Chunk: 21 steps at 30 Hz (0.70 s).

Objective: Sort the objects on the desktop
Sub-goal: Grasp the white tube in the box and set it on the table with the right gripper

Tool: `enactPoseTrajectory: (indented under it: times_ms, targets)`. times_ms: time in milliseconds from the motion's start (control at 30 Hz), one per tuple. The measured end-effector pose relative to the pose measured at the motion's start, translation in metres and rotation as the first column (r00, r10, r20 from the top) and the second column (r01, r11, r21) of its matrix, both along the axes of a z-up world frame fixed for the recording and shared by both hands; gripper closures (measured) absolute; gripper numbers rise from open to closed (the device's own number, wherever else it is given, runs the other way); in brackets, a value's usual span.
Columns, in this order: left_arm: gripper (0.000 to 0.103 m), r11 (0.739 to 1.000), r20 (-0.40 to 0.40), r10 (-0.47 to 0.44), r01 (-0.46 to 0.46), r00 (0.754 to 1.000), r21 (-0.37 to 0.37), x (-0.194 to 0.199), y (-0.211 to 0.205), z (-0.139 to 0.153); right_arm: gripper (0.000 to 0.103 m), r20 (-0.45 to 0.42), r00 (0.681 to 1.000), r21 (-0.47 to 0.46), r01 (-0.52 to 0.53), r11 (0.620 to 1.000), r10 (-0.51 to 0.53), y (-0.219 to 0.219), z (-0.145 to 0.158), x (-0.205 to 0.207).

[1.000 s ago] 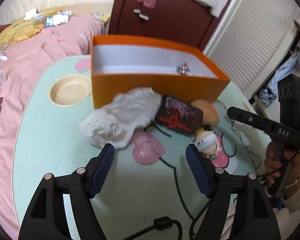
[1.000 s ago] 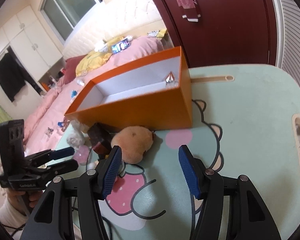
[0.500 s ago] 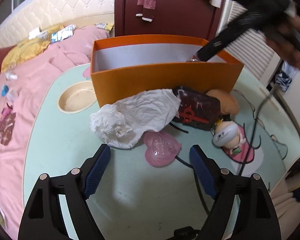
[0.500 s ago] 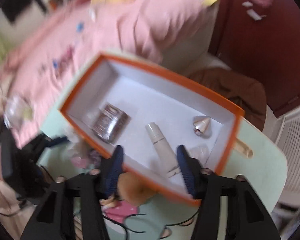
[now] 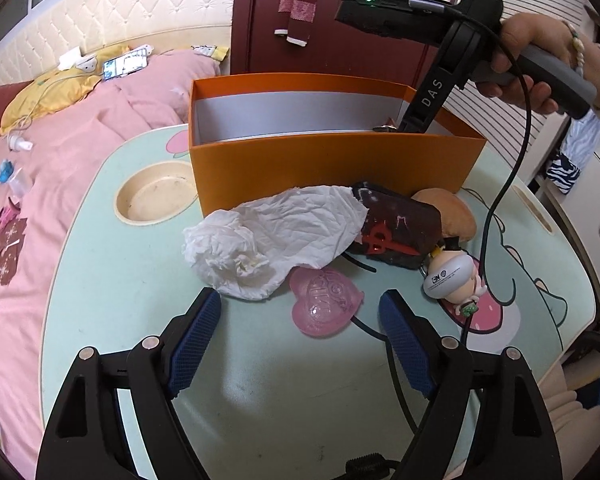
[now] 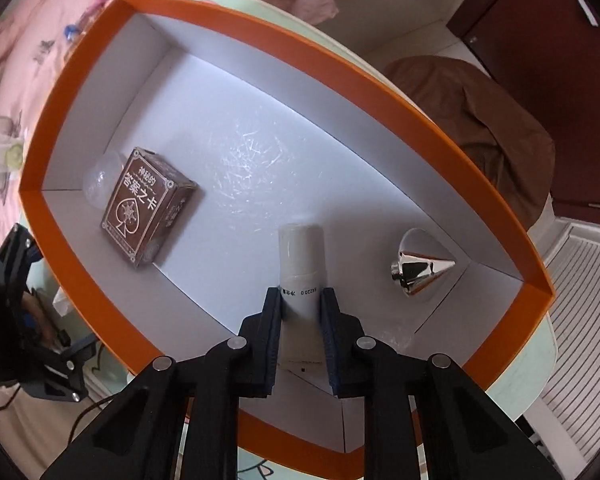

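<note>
1. Sorting looks partly done. Left claw [image 5: 300, 332] hangs open above the mint-green table [image 5: 112, 292].
2. Five things wait there: one pink translucent heart [image 5: 324, 307], one crumpled white tissue [image 5: 272, 242], one small doll figurine [image 5: 454, 276], one dark red-printed pouch [image 5: 396, 232], one tan plush [image 5: 450, 214].
3. Inside the orange cardboard box [image 6: 332, 60]: one white tube [image 6: 302, 260] gripped by the right claw [image 6: 300, 304], one brown card deck [image 6: 148, 208], one chrome cone [image 6: 422, 266], one clear ball [image 6: 100, 176].

A pink quilt [image 5: 80, 152] fills the left of the left wrist view, with a yellow pillow [image 5: 48, 92] and a phone [image 5: 124, 65] toward the upper left and small bottles [image 5: 18, 144] at the far left edge. A cream tufted headboard [image 5: 120, 12] runs along the top. A dark red door [image 5: 340, 20] stands at top centre with a striped scarf [image 5: 300, 0] hanging on it. Slatted panels [image 5: 520, 12] occupy the upper right. In the right wrist view, a brown garment [image 6: 480, 120] lies at the right.
</note>
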State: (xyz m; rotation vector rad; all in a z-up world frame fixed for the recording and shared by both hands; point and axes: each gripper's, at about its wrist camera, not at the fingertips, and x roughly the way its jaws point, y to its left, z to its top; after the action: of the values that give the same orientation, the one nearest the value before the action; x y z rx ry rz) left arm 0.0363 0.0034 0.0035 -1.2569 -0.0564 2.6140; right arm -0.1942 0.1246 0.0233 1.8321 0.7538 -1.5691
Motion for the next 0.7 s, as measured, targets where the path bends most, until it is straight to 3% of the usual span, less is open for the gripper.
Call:
enactPoseTrajectory:
  times_ms: [167, 300, 367, 500, 600, 700]
  targets:
    - [0.021, 1.000, 0.000, -0.001, 0.001, 1.000, -0.004, 0.000, 0.001, 0.000, 0.085, -0.088, 0.993, -0.180, 0.065, 0.982, -0.082, 0.012, 0.039, 0.001]
    - [0.021, 1.000, 0.000, 0.000, 0.000, 1.000, -0.001, 0.000, 0.002, 0.001, 0.085, -0.116, 0.979, -0.368, 0.112, 0.923, -0.165, 0.030, 0.093, 0.015]
    - [0.021, 1.000, 0.000, 0.000, 0.000, 1.000, -0.002, -0.001, 0.002, 0.001, 0.085, -0.074, 0.981, -0.445, 0.127, 0.887, -0.178, 0.041, 0.107, 0.035]
    - [0.021, 1.000, -0.001, -0.001, 0.001, 1.000, -0.013, 0.000, 0.003, 0.000, 0.084, 0.022, 0.979, -0.474, 0.189, 0.860, -0.202, 0.060, 0.093, 0.070]
    - [0.021, 1.000, -0.002, -0.002, 0.002, 1.000, -0.022, -0.001, 0.005, 0.000, 0.084, 0.073, 0.969, -0.422, 0.243, 0.873, -0.234, 0.068, 0.059, 0.093]
    - [0.021, 1.000, -0.004, 0.000, 0.000, 1.000, -0.023, -0.001, 0.005, -0.001, 0.084, 0.070, 0.956, -0.375, 0.289, 0.881, -0.284, 0.074, 0.031, 0.111]
